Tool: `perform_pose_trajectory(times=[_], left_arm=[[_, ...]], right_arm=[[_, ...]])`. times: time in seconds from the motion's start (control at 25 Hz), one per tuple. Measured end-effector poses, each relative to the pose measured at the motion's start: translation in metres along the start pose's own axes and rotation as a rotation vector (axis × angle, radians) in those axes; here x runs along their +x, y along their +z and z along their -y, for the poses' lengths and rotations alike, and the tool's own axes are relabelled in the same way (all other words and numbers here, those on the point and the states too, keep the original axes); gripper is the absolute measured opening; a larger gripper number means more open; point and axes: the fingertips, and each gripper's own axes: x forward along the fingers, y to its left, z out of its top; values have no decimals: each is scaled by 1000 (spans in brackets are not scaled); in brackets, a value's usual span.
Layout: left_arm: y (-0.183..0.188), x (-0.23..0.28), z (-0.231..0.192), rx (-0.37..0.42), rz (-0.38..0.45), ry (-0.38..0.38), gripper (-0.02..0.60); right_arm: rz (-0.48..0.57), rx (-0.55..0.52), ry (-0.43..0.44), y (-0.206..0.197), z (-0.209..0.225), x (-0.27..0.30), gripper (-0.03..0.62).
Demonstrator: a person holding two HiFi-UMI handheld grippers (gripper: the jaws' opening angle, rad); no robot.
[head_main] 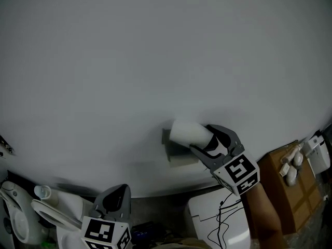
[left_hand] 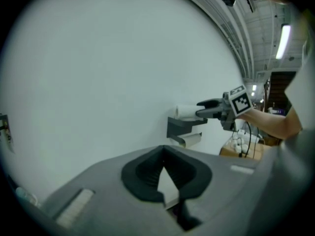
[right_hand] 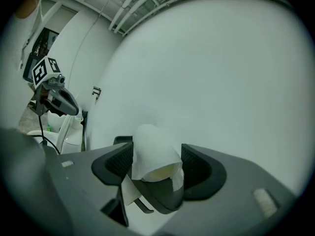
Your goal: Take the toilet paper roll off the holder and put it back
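Right gripper (head_main: 200,138) fingers pinch toilet paper roll (right_hand: 150,149) between them; holder (head_main: 167,138) just beneath fingertips; roll's long axis level, along fingers; core end shows only in right gripper view; left gripper (head_main: 119,193) fingers pressed together, empty.

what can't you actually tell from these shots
- Head view: whether the toilet paper roll rests on the holder or hangs just off it; the roll covers the holder's top.
- Right gripper view: most of the holder, hidden behind the roll and the right gripper.
- Head view: the white items on the box, too small and dim.
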Motion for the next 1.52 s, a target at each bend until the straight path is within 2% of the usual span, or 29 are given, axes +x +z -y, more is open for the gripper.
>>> perform_pose_trajectory(times=[0.32,0.56,0.68,1.12,1.52], left_arm=[[2,-19,5,22,8,-39,-5],[-1,-40,11,44,5,-83,-5],[-3,-52,13,53,5,-109,-5],[-18,-100,26,80,17,-202,-5],[-41,-141,29,81,4,-241,-5]], right_arm=[[80,82,-128,28,-9,-40,286],[118,217,-243,31,-23,-72,48],[126,256,-269,32,-39,-87,11],[105,317,-358,22,-114,-138,5],[75,381,-388,14,-182,-170,5]])
